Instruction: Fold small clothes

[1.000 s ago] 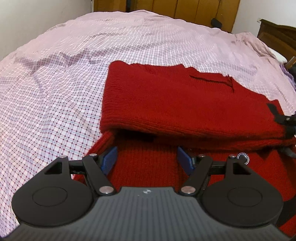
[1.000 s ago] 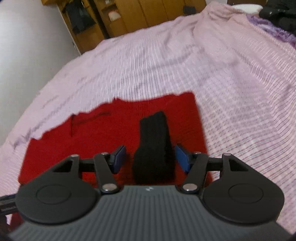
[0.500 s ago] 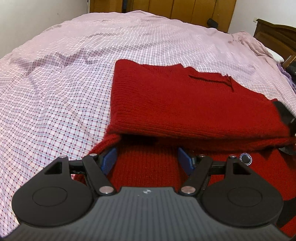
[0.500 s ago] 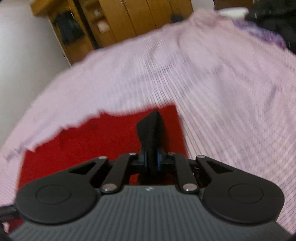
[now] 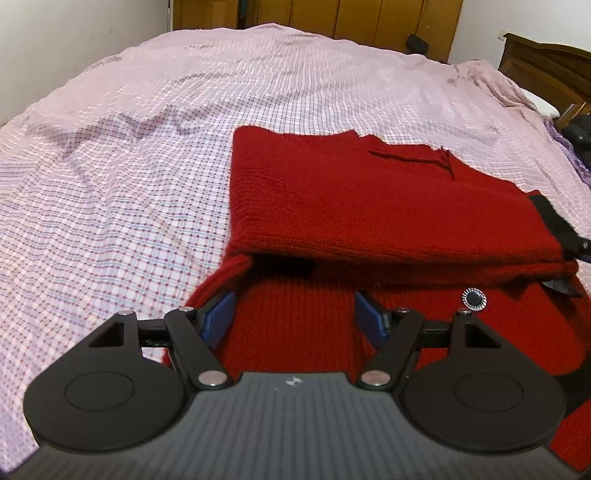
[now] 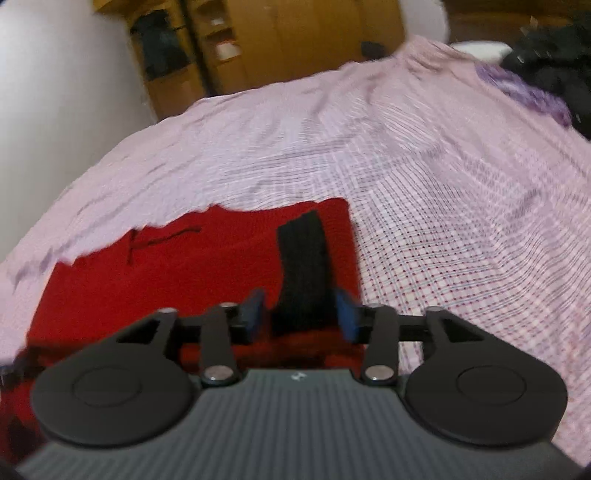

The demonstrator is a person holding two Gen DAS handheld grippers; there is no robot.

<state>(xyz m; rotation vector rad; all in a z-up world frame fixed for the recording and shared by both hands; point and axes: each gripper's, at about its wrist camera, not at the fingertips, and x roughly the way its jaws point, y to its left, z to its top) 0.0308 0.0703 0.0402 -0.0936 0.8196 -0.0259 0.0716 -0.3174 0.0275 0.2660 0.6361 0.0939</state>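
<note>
A red knit sweater (image 5: 369,206) lies folded on the bed, its upper layer doubled back over a lower layer. My left gripper (image 5: 295,314) hangs open just above that lower layer, near the fold's left corner, with nothing pinched between its blue pads. A round dark button (image 5: 474,298) sits on the knit to its right. In the blurred right wrist view the sweater (image 6: 166,273) carries a black ribbed band (image 6: 303,266) at its right edge. My right gripper (image 6: 300,313) is opening, with the band standing between its blue pads but not squeezed.
The pink checked bedsheet (image 5: 129,177) spreads wide to the left and beyond the sweater. Wooden wardrobes (image 5: 332,18) stand behind the bed, and a dark headboard (image 5: 546,66) is at the right. A purple cloth (image 6: 524,92) and dark clothes (image 6: 554,62) lie at the far right.
My right gripper closed tight on the black band half a second ago and has since parted its jaws, and the band now stands a little more upright. My left gripper has stayed open and nearly still.
</note>
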